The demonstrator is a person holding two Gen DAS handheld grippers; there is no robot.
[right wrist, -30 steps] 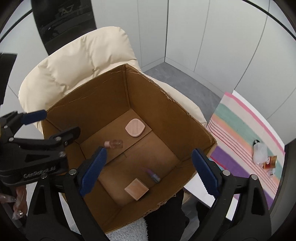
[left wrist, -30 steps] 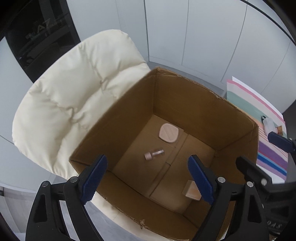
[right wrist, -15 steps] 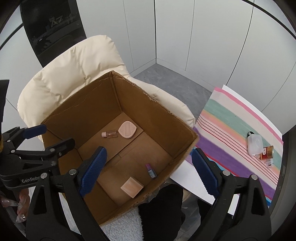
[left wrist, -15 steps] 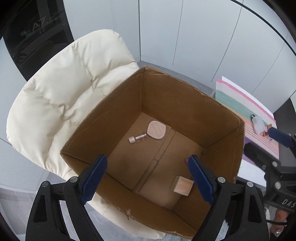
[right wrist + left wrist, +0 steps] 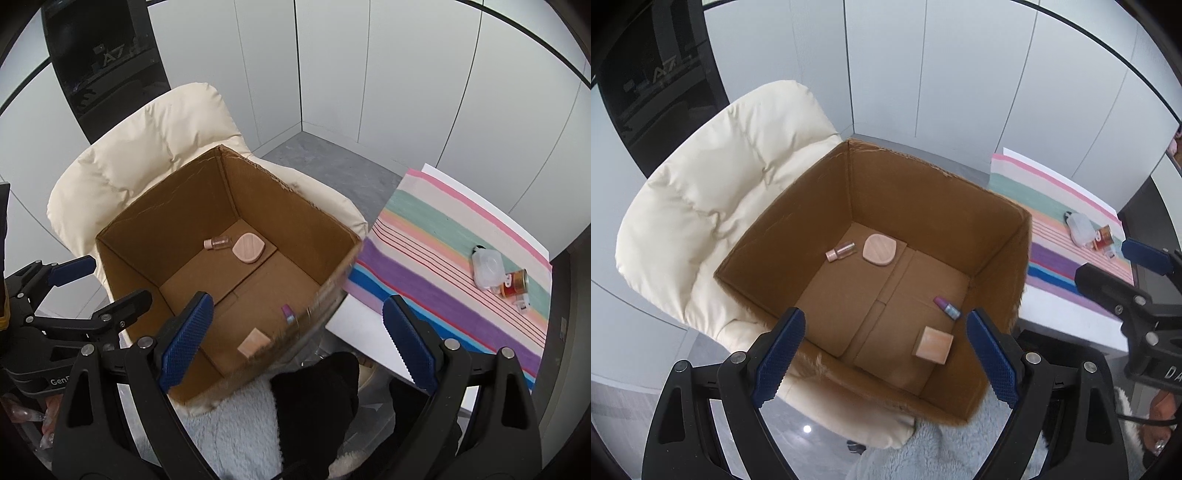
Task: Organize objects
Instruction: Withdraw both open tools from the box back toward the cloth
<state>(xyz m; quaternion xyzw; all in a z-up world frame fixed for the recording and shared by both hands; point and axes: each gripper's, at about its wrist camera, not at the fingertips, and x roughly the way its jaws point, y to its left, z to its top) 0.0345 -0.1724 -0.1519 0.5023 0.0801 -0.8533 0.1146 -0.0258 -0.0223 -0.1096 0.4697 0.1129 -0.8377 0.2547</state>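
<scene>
An open cardboard box (image 5: 812, 206) (image 5: 155, 206) rests on a cream padded chair (image 5: 709, 192) (image 5: 147, 147). On its floor lie a pink rounded compact (image 5: 880, 249) (image 5: 248, 248), a small clear bottle with a pink cap (image 5: 842, 251) (image 5: 218, 242), a purple tube (image 5: 947, 306) (image 5: 288, 314) and a wooden cube (image 5: 933, 345) (image 5: 253, 343). My left gripper (image 5: 884, 358) hangs open above the box's near rim, nothing between its fingers. My right gripper (image 5: 297, 347) is open too, over the box's right corner.
To the right is a white table with a striped cloth (image 5: 1052, 236) (image 5: 443, 266). On it sit a clear plastic case (image 5: 487, 267) (image 5: 1080, 225), a small amber bottle (image 5: 515, 282) (image 5: 1103, 234) and a small white piece. Grey wall panels stand behind. A fluffy pale fabric lies below.
Both grippers have pulled back and risen from the box. The box looks smaller, and more of the striped cloth and its items shows at the right.
</scene>
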